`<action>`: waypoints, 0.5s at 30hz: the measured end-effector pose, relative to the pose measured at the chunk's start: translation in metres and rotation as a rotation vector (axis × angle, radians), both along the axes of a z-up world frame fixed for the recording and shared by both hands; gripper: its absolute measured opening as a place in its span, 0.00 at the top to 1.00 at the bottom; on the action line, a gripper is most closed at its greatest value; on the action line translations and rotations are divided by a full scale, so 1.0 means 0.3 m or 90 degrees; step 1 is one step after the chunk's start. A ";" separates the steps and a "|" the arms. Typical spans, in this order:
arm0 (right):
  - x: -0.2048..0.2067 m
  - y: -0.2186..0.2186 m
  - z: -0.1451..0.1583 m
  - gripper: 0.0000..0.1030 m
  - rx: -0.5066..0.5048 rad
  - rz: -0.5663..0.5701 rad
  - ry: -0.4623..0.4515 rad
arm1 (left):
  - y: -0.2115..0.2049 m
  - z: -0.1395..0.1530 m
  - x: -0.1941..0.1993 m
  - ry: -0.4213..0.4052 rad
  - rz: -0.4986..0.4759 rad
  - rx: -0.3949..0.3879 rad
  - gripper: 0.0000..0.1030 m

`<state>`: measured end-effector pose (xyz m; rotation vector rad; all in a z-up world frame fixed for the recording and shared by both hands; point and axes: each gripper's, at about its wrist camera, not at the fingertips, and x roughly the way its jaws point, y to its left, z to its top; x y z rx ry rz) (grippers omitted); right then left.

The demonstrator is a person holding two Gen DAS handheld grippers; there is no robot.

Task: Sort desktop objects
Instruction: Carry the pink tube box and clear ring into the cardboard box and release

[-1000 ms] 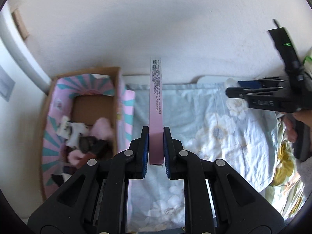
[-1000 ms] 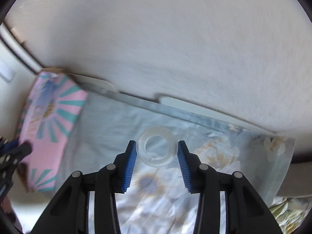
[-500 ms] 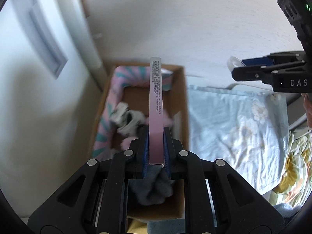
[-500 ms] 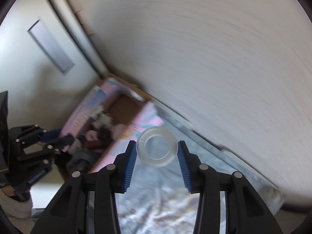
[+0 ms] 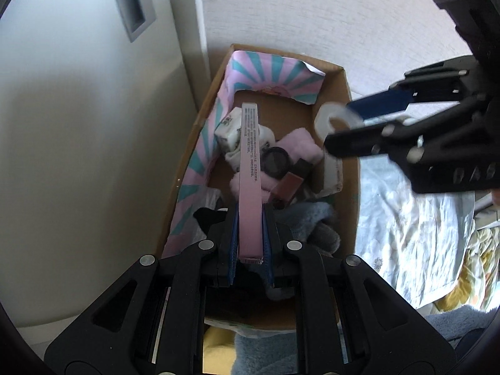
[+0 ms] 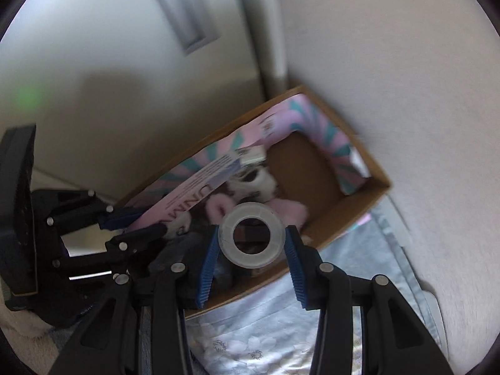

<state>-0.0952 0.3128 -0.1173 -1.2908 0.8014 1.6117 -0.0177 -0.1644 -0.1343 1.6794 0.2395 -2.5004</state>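
Tape point(image 6: 252, 238), a clear roll, is pinched between the blue pads of the right gripper point(image 6: 252, 243), its hole facing the right wrist camera. It hangs above the carton point(image 6: 379, 189), over the near-right part of the opening, apart from the things inside. In the left wrist view the same tape point(image 5: 336, 122) sits at the tip of the right gripper point(image 5: 359, 125), over the carton's right wall point(image 5: 350, 168).

A flat pink packet point(image 5: 250, 181) with small print along its edge is clamped edge-up between the pads of the left gripper point(image 5: 250, 237). It points toward the carton's far end and is held above the contents. From the right wrist view the packet point(image 6: 200, 195) shows large dark letters on its side, and the left gripper point(image 6: 131, 223) grips it over the carton's left side.

The carton is brown, with pink and teal striped paper point(image 5: 268, 76) along its far and left walls. Inside lie white patterned socks point(image 5: 232, 136), pink fluffy socks point(image 5: 301, 147), a dark round compact point(image 5: 275, 162), a small reddish case point(image 5: 289, 184) and a blue-grey fluffy cloth point(image 5: 307, 218) at the near end. The far end of the floor is bare cardboard.

The carton stands against a pale wall point(image 5: 328, 15), in the corner by a white panel point(image 5: 78, 125). A pale blue flowered sheet point(image 6: 343, 284) lies just beside its right wall
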 end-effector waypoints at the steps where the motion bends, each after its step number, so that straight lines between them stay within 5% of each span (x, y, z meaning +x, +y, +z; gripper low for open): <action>1: -0.006 -0.001 -0.005 0.62 -0.004 0.005 -0.002 | -0.002 -0.001 0.000 0.000 -0.001 -0.002 0.88; 5: -0.023 0.010 -0.036 0.60 -0.004 0.014 -0.013 | 0.010 -0.021 -0.016 -0.042 -0.024 -0.013 0.87; 7: -0.019 0.023 -0.055 0.16 -0.012 0.002 -0.009 | 0.020 -0.030 -0.020 -0.057 -0.029 -0.032 0.80; 9: -0.008 0.022 -0.053 0.00 0.003 -0.005 0.001 | 0.027 -0.031 -0.017 -0.052 -0.039 -0.040 0.27; 10: -0.005 0.022 -0.051 0.00 0.006 -0.006 -0.002 | 0.027 -0.032 -0.014 -0.049 -0.041 -0.037 0.05; 15: 0.023 0.019 -0.039 0.00 0.018 0.009 -0.033 | 0.009 -0.033 -0.006 0.011 -0.034 0.056 0.00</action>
